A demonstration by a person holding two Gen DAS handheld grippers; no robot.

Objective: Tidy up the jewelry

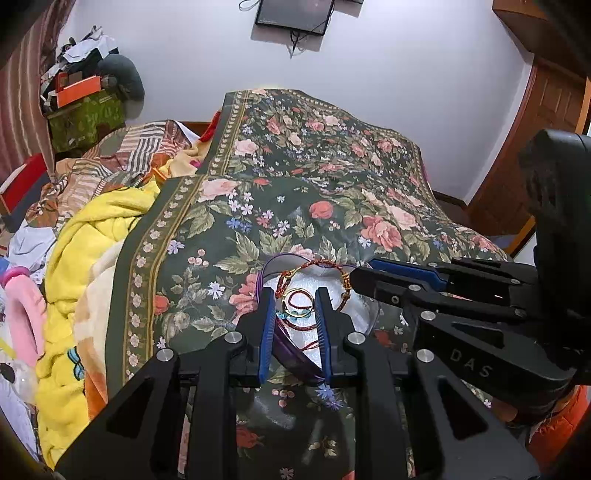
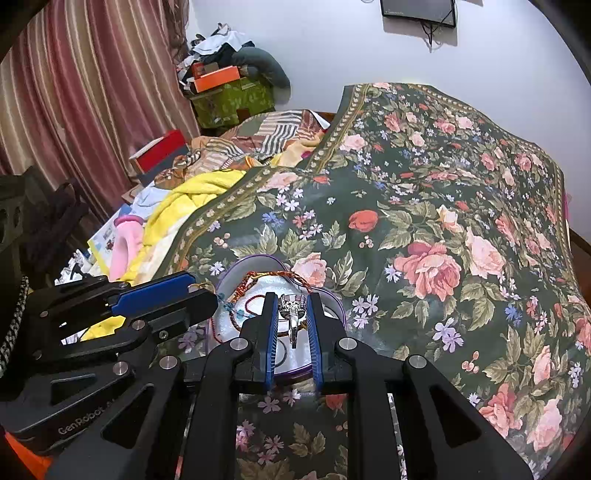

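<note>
A heart-shaped box with a purple rim (image 1: pixel 295 360) and white lining sits on the floral bedspread (image 1: pixel 314 166). In it lie a red-and-gold braided bracelet (image 1: pixel 321 263), gold rings (image 1: pixel 297 295) and thin red cords. My left gripper (image 1: pixel 295 293) stands partly open astride the box's near rim, with the gold rings seen between its fingers. In the right wrist view my right gripper (image 2: pixel 292 297) is shut on a silver stone-set ring (image 2: pixel 293 314), held over the box (image 2: pixel 255 258). The left gripper (image 2: pixel 208 293) reaches in from the left at the rim. The right gripper (image 1: pixel 356 275) hovers at the box's right side.
A yellow blanket (image 1: pixel 92 236), a pink soft item (image 1: pixel 26 314) and striped cloth are heaped left of the bedspread. Boxes and clothes pile up by the curtain (image 2: pixel 74 92). A dark screen (image 1: pixel 291 14) hangs on the wall, and a wooden door (image 1: pixel 535 147) stands at the right.
</note>
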